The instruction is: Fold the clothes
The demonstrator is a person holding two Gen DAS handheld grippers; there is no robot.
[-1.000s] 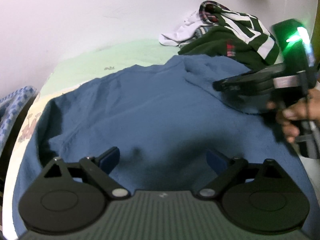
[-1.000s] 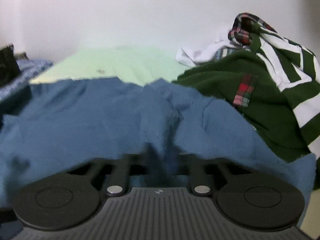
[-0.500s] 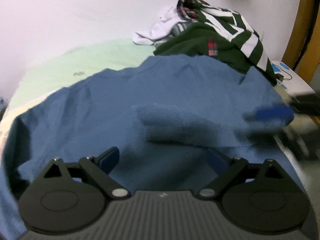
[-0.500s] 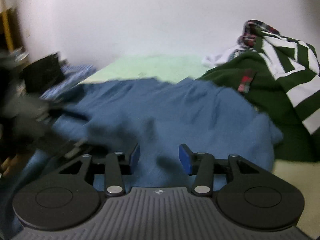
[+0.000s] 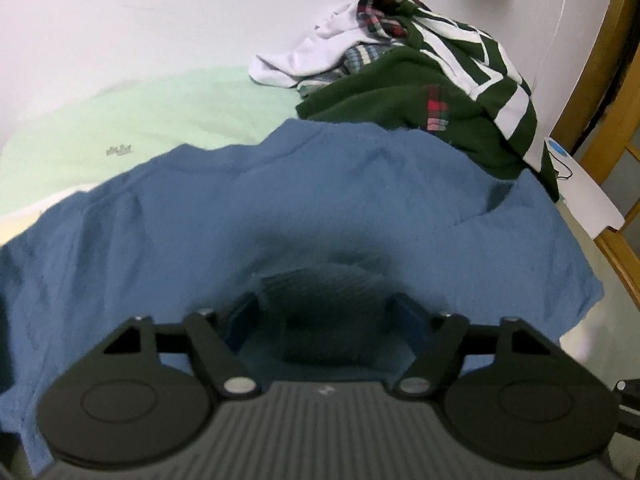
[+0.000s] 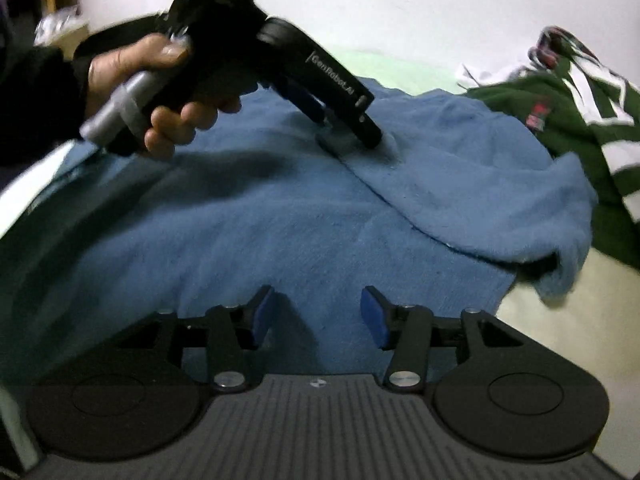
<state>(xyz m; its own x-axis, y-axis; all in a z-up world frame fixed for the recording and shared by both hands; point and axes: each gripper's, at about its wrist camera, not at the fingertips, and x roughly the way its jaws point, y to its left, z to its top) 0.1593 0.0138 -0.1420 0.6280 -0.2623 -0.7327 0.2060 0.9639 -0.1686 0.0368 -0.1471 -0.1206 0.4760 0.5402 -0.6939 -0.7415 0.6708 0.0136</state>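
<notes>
A blue sweater (image 5: 320, 208) is lying spread over most of the near side of a bed (image 5: 168, 112), its far edge reaching toward the pale green sheet that is showing bare at the bed's far left. A heap of clothes is sitting at the far right corner against the wall (image 5: 160, 12): a green striped top (image 5: 460, 80), a white garment (image 5: 312, 56) and some plaid cloth (image 5: 380, 12), with the green top touching and partly overlapping the sweater's far right edge. A wooden frame (image 5: 592, 60) is standing past the bed's right edge, with a white board (image 5: 588, 196) beside it. The left gripper (image 5: 324, 312) is pointing down onto the middle of the sweater, its jaws closing around a ribbed cuff (image 5: 320, 292) that is lying between the fingers; whether the pads are already pressing on it cannot be told, as that spot is dark and blurred. In the right wrist view a hand (image 6: 160, 92) is holding that gripper's grip, its tip touching the cloth at a fold. The right gripper (image 6: 318, 316) is hanging over the sweater's near right part, its fingers spread and opening, with only flat cloth showing in the gap and nothing pinched.
</notes>
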